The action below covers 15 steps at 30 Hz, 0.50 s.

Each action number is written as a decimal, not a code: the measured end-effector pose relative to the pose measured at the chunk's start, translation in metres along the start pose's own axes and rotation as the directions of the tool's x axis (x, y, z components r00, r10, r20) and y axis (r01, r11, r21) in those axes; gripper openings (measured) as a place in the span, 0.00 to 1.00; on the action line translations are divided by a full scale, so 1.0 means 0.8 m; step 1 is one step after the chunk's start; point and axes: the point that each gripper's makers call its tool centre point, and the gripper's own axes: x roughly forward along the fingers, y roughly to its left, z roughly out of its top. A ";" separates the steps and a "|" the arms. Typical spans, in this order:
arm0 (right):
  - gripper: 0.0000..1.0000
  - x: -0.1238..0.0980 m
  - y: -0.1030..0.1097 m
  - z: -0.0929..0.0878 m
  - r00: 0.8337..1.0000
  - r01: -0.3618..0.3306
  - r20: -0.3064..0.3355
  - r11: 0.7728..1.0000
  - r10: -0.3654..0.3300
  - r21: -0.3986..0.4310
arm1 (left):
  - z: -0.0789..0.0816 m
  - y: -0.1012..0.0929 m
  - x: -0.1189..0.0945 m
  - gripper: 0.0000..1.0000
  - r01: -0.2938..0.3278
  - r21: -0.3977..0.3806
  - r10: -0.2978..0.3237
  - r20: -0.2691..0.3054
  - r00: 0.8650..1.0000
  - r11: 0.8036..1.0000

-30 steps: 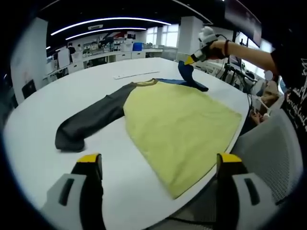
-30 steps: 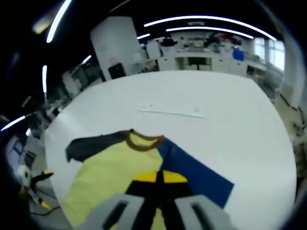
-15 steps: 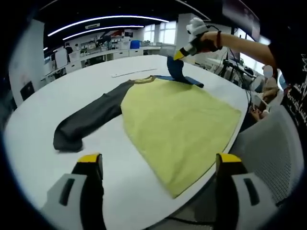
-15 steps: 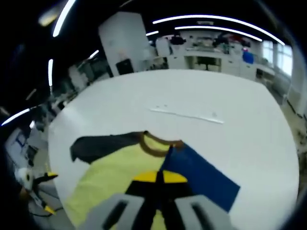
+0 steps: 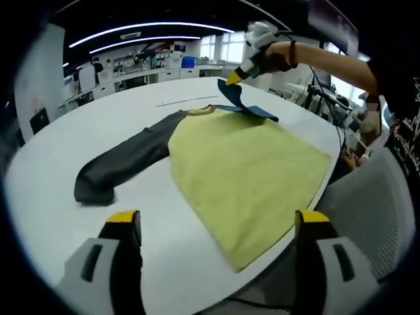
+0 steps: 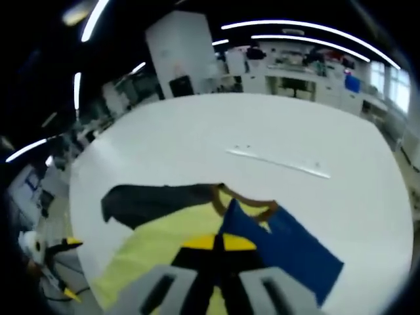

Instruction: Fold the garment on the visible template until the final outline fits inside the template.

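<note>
One garment (image 5: 243, 164) with two sleeves, one white table (image 5: 59, 170), two grippers: left gripper (image 5: 216, 226), right gripper (image 5: 234, 77).

From my left gripper (image 5: 213, 230), held low at the near edge of the white table (image 5: 59, 151), the left gripper view looks across the whole spread garment (image 5: 243, 167) toward the far office, with my right gripper (image 5: 235, 77) raised well beyond. The right gripper view rides high and close above the garment's (image 6: 157, 230) collar end, facing down along my right gripper (image 6: 214, 244) and out over the table (image 6: 197, 138). Both views share the garment, the tabletop and the pale strip (image 5: 187, 101) (image 6: 279, 161) lying on it.
</note>
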 end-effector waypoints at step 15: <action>0.00 0.018 0.042 0.005 0.998 -0.057 -0.023 0.997 0.056 -0.044 | -0.006 0.002 -0.001 0.94 -0.010 -0.008 0.010 -0.013 1.000 1.000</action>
